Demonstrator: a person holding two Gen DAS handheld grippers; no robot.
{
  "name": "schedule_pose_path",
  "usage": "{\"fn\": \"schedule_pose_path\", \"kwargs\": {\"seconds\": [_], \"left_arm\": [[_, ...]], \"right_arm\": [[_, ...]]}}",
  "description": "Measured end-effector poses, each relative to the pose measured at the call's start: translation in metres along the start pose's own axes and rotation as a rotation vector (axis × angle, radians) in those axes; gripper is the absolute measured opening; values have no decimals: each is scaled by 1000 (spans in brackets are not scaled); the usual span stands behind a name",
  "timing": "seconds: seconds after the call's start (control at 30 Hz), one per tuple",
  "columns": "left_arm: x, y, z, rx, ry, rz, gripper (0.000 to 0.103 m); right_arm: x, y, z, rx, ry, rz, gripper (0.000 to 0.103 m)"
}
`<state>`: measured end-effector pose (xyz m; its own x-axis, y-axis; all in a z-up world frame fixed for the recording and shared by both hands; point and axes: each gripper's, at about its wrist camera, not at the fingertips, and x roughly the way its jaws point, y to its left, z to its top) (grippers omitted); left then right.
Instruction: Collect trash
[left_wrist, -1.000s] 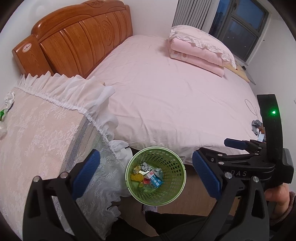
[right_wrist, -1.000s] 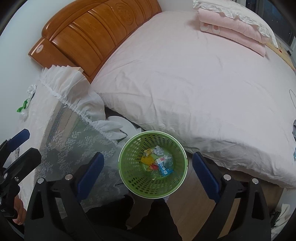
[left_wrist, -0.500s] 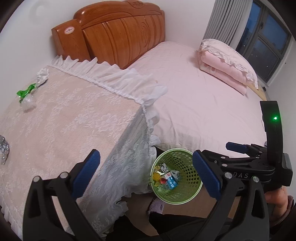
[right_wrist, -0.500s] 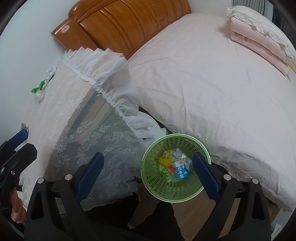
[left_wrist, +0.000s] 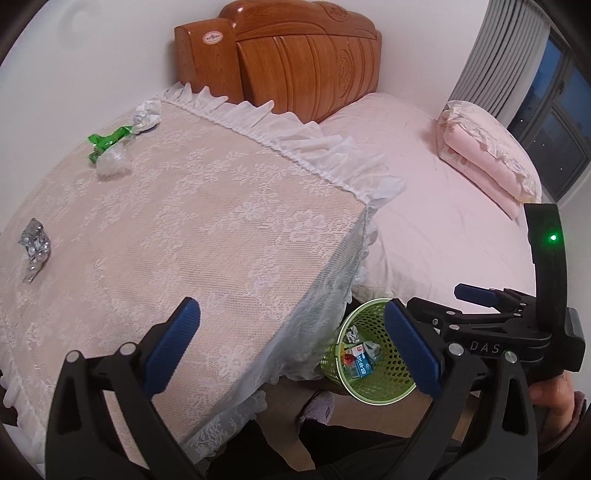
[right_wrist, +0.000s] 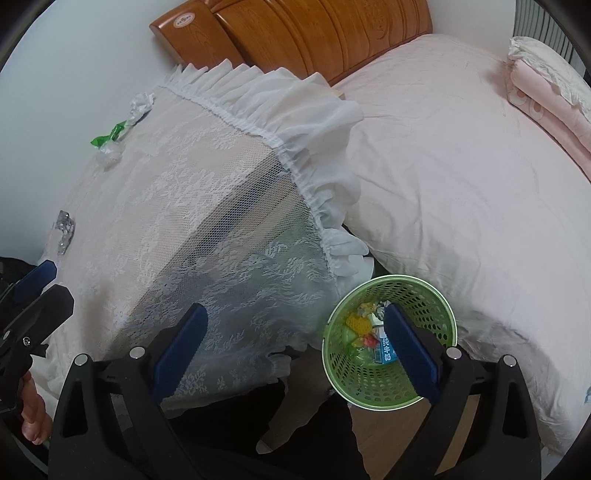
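Observation:
A green mesh bin (left_wrist: 369, 373) (right_wrist: 391, 343) stands on the floor between the lace-covered table (left_wrist: 207, 236) (right_wrist: 155, 206) and the bed, with several wrappers and a small carton inside. On the table lie a crumpled silver foil piece (left_wrist: 34, 243) (right_wrist: 63, 225), a green wrapper (left_wrist: 107, 140) (right_wrist: 108, 137), a clear plastic wad (left_wrist: 112, 166) (right_wrist: 109, 157) and a white crumpled paper (left_wrist: 147, 117) (right_wrist: 140, 107). My left gripper (left_wrist: 291, 347) is open and empty above the table's near corner. My right gripper (right_wrist: 295, 347) is open and empty above the bin's left side.
A pink bed (left_wrist: 436, 206) with a wooden headboard (left_wrist: 295, 55) fills the right. Folded pink bedding (left_wrist: 487, 162) lies at its far side by a dark window (left_wrist: 554, 103). A white wall runs behind the table. My slippered foot (left_wrist: 317, 406) is by the bin.
Both views have swung left from the bed toward the table. The bin has slid to the right in both views and the table trash has come into sight. Both grippers stay open.

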<state>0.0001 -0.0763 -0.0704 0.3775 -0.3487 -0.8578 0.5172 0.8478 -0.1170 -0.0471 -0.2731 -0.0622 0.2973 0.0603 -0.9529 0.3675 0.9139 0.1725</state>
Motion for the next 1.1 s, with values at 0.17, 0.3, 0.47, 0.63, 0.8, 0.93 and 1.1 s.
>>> {"fn": "schedule_pose_path", "kwargs": {"seconds": [0.17, 0.3, 0.47, 0.63, 0.8, 0.93, 1.1], "left_arm": [[3, 38, 10, -36, -4, 35, 95], [4, 73, 18, -66, -12, 56, 95], [2, 130, 20, -131, -21, 109, 95], [-8, 199, 18, -226, -35, 205, 95], [-15, 259, 11, -315, -37, 282, 95], [-17, 288, 1, -376, -27, 307, 95], [-16, 307, -10, -418, -13, 312, 95]], "right_arm": [[10, 29, 20, -36, 1, -8, 95], [19, 59, 38, -57, 2, -6, 96], [37, 113, 65, -150, 15, 23, 96], [68, 202, 99, -328, 15, 62, 96], [104, 286, 129, -439, 9, 97, 96], [129, 324, 151, -453, -12, 107, 96], [170, 367, 186, -447, -39, 56, 96]]}}
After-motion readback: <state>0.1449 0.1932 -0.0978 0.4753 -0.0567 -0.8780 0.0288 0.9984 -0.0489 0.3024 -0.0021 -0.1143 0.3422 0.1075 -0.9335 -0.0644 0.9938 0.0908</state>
